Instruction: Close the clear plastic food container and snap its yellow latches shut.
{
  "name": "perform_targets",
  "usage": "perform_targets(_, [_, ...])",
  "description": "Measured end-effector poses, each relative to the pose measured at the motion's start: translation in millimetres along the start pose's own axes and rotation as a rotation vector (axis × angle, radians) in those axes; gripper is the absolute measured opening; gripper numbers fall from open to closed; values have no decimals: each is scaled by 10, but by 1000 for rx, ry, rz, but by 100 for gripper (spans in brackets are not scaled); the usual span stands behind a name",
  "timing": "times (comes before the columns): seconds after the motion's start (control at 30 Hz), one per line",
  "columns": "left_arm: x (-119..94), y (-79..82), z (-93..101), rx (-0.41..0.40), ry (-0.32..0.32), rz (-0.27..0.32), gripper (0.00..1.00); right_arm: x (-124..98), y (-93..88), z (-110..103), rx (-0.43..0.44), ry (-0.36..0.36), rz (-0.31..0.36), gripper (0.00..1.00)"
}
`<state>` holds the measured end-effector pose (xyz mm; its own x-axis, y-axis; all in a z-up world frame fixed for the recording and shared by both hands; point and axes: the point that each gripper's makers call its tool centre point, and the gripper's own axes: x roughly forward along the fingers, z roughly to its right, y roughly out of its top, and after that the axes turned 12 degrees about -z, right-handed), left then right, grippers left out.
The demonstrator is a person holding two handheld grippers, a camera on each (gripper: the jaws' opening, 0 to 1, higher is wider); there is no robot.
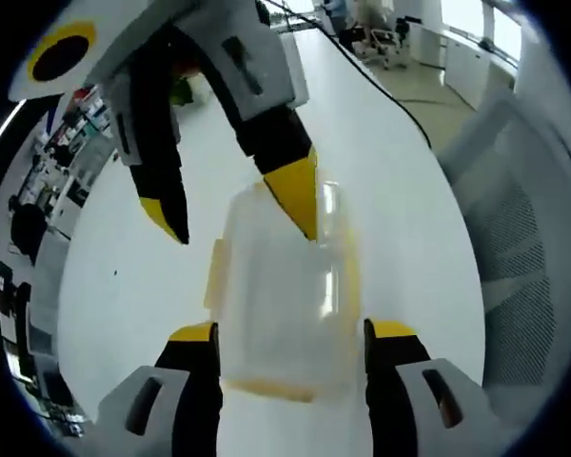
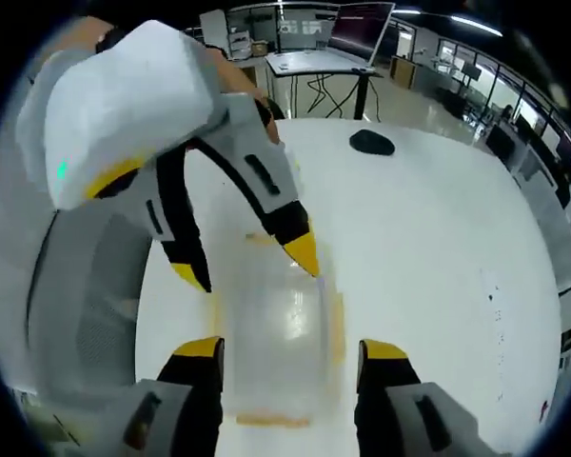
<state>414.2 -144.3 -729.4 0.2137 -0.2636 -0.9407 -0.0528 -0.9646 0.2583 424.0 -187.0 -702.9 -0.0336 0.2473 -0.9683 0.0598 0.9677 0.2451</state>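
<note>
Straddling the container (image 1: 285, 295), left gripper (image 1: 290, 333) has jaws wide, one yellow tip on each side of the box, not clearly touching it. Right gripper (image 2: 290, 350) same story in its own view: jaws wide, either side of the container (image 2: 271, 333) from the opposite end. Each gripper also shows in the other's view, coming in from the top: right gripper (image 1: 238, 205) open, one tip down on or just above the lid, the other tip off to the side over bare table. Left gripper (image 2: 247, 262) likewise in the right gripper view, one tip at the lid.

Container is clear, lid looks on. Yellow latches (image 1: 214, 276) show along its sides and at the near end (image 1: 266, 387); too blurred to tell if any are snapped. It sits on the white table (image 1: 409, 238), well in from the edges; a chair (image 1: 523, 248) just past one edge. Dark flat thing (image 2: 371, 143) lies farther off on the table.

Step, by my read: lid seated, latching in hand. Next move calls for one gripper steadying the box while the other presses a latch flap down against the wall until it clicks.
</note>
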Motion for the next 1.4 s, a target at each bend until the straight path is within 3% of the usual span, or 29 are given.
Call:
perform_targets(0.33, [68,-111,-39,8,-14,-28,66,51,-149,-121,-35,-36,-31,62])
perform_targets(0.97, [157,-87,-66,43,-44,-34,74,214,-457,-146,-30,-109,-85,72])
perform_targets(1.23, [227,-118,-37,51,-55,-58,75,304,-431,-135,-30,-124,-66,80])
perform_targets(1.4, [271,-132,-31,66,-50,-72,77,354,-422,-103,-38,-131,-74,79])
